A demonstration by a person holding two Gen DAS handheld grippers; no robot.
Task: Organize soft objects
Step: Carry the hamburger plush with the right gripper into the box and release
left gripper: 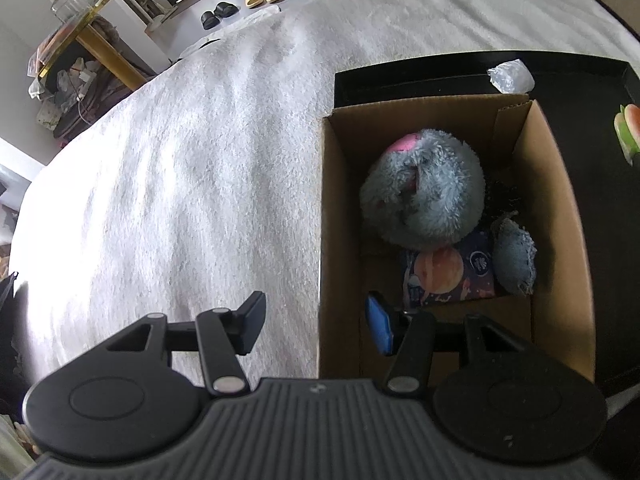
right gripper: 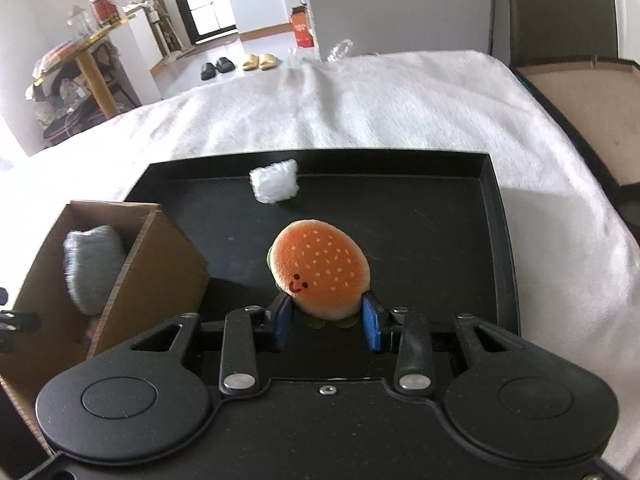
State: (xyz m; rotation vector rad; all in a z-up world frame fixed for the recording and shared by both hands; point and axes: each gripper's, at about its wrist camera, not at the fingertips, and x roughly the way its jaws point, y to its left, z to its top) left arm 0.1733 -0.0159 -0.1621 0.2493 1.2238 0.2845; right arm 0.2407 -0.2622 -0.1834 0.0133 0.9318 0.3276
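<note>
The right gripper (right gripper: 326, 322) has its jaws closed on a soft toy burger (right gripper: 320, 272), one blue pad on each side of its lower part. The burger has an orange bun with pale dots and a small smiling face, and a bit of green shows at its edge. It is above a black tray (right gripper: 496, 216) that lies on a fluffy white blanket (right gripper: 360, 104). A small white fluffy lump (right gripper: 275, 186) sits near the far wall of the tray. A brown cardboard box (left gripper: 560, 208) stands at the left side of the tray. Inside the box are a blue-grey plush toy (left gripper: 424, 188) with a pink patch and a dark packet with an orange planet picture (left gripper: 448, 274); the writing on it is too small to read. The left gripper (left gripper: 316, 322) has its jaws wide apart and holds nothing, with one finger over the blanket and one over the box. Two pairs of slippers (right gripper: 240, 65), black and yellow, are on the floor far off.
</note>
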